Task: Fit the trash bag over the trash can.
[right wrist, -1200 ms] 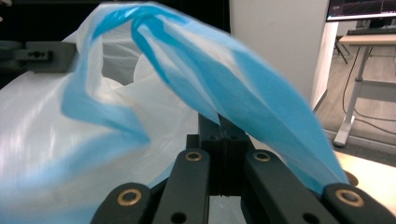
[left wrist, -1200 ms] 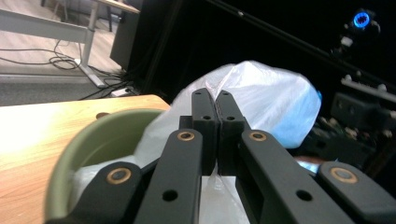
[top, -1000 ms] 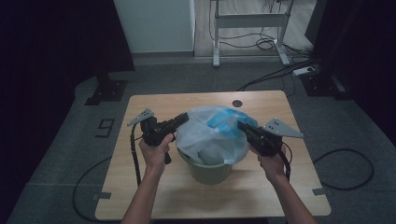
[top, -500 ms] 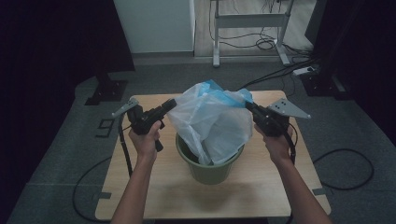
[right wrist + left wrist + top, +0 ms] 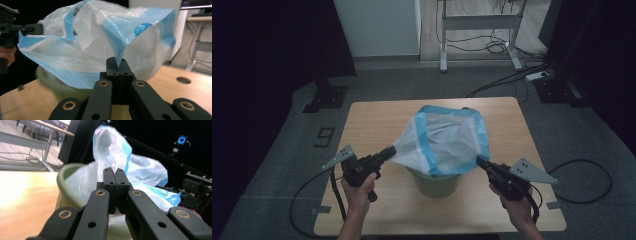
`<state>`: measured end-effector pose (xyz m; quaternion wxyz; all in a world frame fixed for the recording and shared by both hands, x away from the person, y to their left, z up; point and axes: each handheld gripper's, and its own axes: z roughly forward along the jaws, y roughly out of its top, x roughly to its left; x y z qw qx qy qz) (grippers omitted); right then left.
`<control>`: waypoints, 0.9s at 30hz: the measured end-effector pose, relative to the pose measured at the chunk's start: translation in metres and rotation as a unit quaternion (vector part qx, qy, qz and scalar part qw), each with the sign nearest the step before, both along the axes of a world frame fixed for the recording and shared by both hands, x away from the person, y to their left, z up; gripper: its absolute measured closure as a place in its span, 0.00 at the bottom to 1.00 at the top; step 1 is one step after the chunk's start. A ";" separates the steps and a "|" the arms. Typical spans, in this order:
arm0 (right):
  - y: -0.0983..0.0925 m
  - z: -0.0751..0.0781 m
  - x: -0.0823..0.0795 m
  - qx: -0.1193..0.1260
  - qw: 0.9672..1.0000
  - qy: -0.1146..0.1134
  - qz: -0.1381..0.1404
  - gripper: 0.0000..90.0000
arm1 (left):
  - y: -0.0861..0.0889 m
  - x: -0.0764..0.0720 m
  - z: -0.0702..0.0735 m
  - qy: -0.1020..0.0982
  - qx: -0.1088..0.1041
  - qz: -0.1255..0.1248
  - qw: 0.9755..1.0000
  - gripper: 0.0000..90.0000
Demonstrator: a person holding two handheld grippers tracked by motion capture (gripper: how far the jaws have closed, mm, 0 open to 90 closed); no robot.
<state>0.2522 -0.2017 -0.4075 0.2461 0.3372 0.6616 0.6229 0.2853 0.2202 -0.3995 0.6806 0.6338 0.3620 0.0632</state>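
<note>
A wooden table (image 5: 377, 120) is seen on grey floor. The plastic bag (image 5: 447, 140) is pinched by the left gripper (image 5: 388, 151) and right gripper (image 5: 480, 161) above the green bin (image 5: 434, 184). It has been pulled lower and wider than before.

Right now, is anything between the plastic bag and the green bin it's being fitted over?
Nothing visible. Both grippers, left and right, pinch the bag's blue rim, stretched open directly above the green bin.

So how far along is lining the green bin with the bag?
Done: bag opened, its blue rim spread above the green bin. In hand: left claw and right claw each pinch the rim at opposite sides. Left: lowering it and folding the rim over the bin's edge.
</note>
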 end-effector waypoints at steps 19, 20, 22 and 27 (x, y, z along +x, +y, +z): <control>0.008 -0.056 -0.010 -0.002 0.999 0.037 0.019 0.99 | -0.005 -0.004 -0.050 0.041 0.031 -0.001 0.999 0.99; 0.008 -0.057 -0.010 -0.005 0.999 0.040 0.020 0.99 | -0.006 -0.004 -0.051 0.043 0.031 -0.002 0.999 0.99; 0.009 -0.059 -0.010 -0.009 0.999 0.043 0.020 0.99 | -0.008 -0.004 -0.053 0.046 0.032 -0.002 0.998 0.99; 0.008 -0.066 -0.010 -0.011 0.998 0.053 0.021 0.99 | -0.012 -0.003 -0.057 0.053 0.033 -0.005 0.998 0.99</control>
